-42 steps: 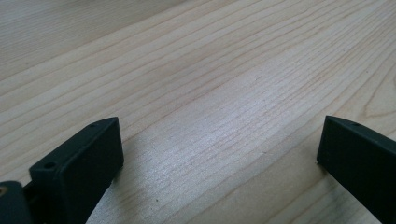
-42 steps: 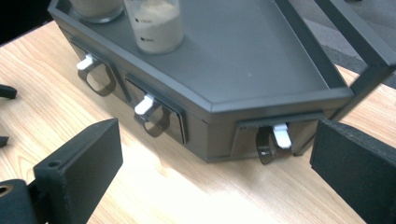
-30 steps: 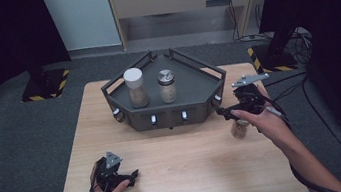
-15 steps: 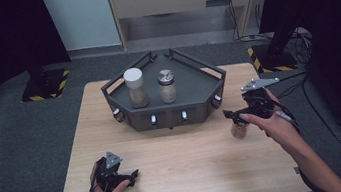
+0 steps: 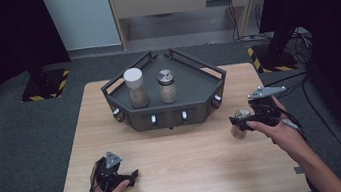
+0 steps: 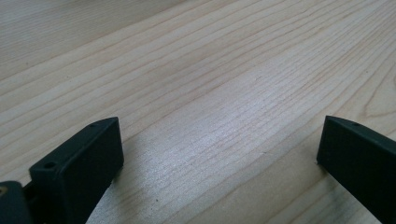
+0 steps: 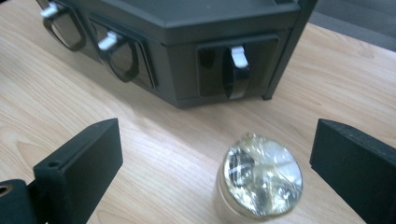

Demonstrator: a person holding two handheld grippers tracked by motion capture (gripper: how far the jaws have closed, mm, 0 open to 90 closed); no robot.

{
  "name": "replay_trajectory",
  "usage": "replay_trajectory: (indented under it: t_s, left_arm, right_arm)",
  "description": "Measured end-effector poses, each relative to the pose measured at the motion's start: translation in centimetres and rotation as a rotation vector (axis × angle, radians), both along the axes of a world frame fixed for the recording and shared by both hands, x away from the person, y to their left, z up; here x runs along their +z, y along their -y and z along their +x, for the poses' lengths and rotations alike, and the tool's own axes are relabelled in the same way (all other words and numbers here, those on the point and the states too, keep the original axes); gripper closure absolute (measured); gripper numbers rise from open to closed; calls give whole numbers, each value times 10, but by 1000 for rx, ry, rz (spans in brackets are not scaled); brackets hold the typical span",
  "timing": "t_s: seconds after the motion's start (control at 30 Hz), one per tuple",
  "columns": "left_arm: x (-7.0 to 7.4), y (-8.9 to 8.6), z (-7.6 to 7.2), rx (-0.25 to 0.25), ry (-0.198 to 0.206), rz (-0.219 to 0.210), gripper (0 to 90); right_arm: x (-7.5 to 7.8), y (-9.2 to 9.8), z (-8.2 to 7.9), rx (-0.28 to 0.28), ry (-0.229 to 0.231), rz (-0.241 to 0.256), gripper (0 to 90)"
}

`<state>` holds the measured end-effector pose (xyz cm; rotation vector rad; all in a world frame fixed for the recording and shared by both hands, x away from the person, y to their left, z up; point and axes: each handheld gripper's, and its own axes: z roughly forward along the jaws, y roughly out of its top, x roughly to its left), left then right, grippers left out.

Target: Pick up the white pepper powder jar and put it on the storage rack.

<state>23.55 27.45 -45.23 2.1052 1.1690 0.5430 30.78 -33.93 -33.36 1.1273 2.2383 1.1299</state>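
Presently, right gripper (image 7: 215, 172): held in the person's right hand near the table's right edge; jaws spread wide, gripping nothing.
Jar with shiny lid (image 7: 259, 179): a small jar standing upright on the wooden table (image 5: 194, 173), between the right gripper's two jaws but touching neither; its reflective metal lid faces the right gripper view. In the high view it sits at (image 5: 239, 122), just in front of the rack's right corner.
Left gripper (image 6: 217, 163): jaws released and far apart, nothing between them but bare wood grain; in the high view it rests low over the table's near left part at (image 5: 113, 172), held by the left hand, well apart from the jar.
Dark rack (image 5: 193, 95): a grey, angular tray-like stand at the table's middle back, with knobs along its front faces; one white-tipped knob (image 7: 236, 70) faces the right gripper.
On the rack: a white-capped jar (image 5: 135, 87) and, beside it to the right, a metal-capped jar (image 5: 167, 86), both upright.
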Motion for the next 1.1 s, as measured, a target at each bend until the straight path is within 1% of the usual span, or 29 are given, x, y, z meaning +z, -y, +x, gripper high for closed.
replay_trajectory:
  t_s: [0.13,0.63,0.77,1.1]
  left_arm:
    - [0,0,0,0,0,0,0]
    - [0,0,0,0,0,0,0]
    - [0,0,0,0,0,0,0]
    - [0,0,0,0,0,0,0]
  right_arm:
    - [-6,5,-2,-15,-6,5,25]
    - [-16,24,-7,-56,-27,5,25]
    - [-23,29,-9,-66,-38,11,25]
    - [-35,34,-12,-75,-56,12,25]
